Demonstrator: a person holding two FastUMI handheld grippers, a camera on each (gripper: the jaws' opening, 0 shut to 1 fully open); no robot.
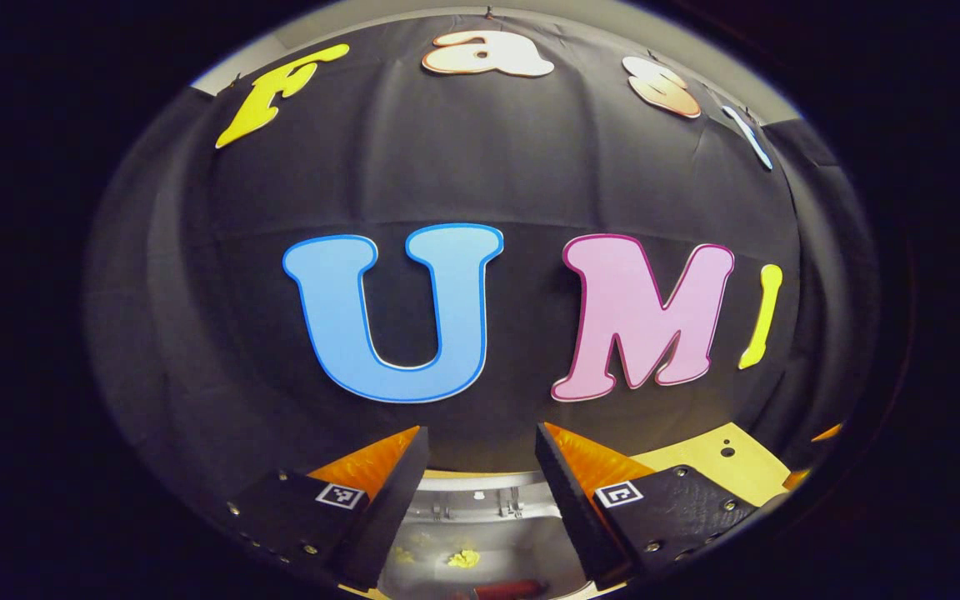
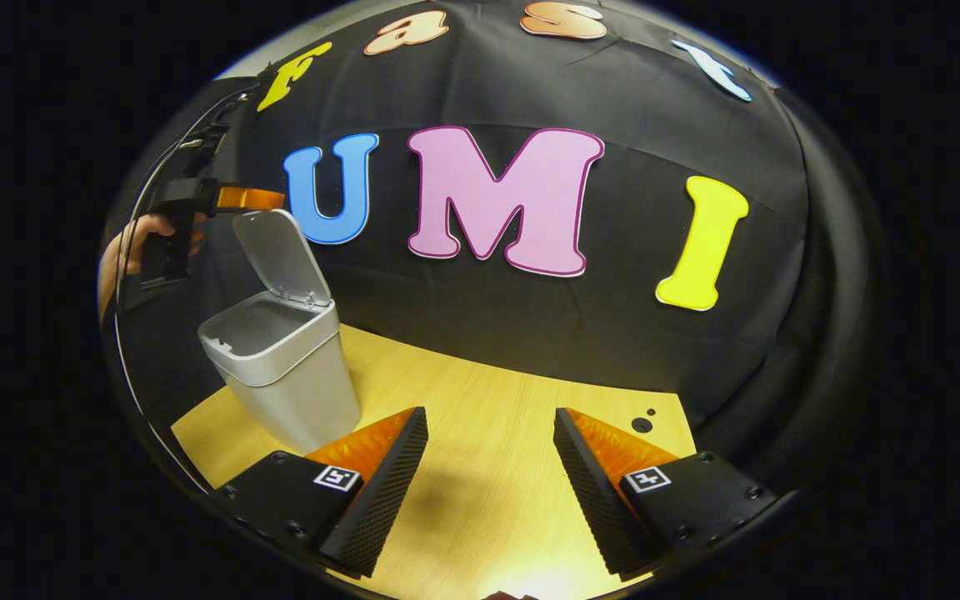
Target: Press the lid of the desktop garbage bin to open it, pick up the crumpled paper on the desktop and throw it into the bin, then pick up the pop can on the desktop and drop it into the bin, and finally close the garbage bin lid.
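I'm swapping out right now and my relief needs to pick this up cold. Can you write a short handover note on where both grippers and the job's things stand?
Left gripper: open, holding nothing, poised above the open bin, looking down into it.
Right gripper: open, holding nothing, low over the wooden desktop, to the side of the bin.
Bin lid: up, hinged back.
Inside the bin, the left gripper view shows a yellow crumpled scrap and something red at the bottom edge, likely the pop can, though too cut off to be sure.
Done: lid opened; paper appears binned, can probably too.
Left: close the lid.
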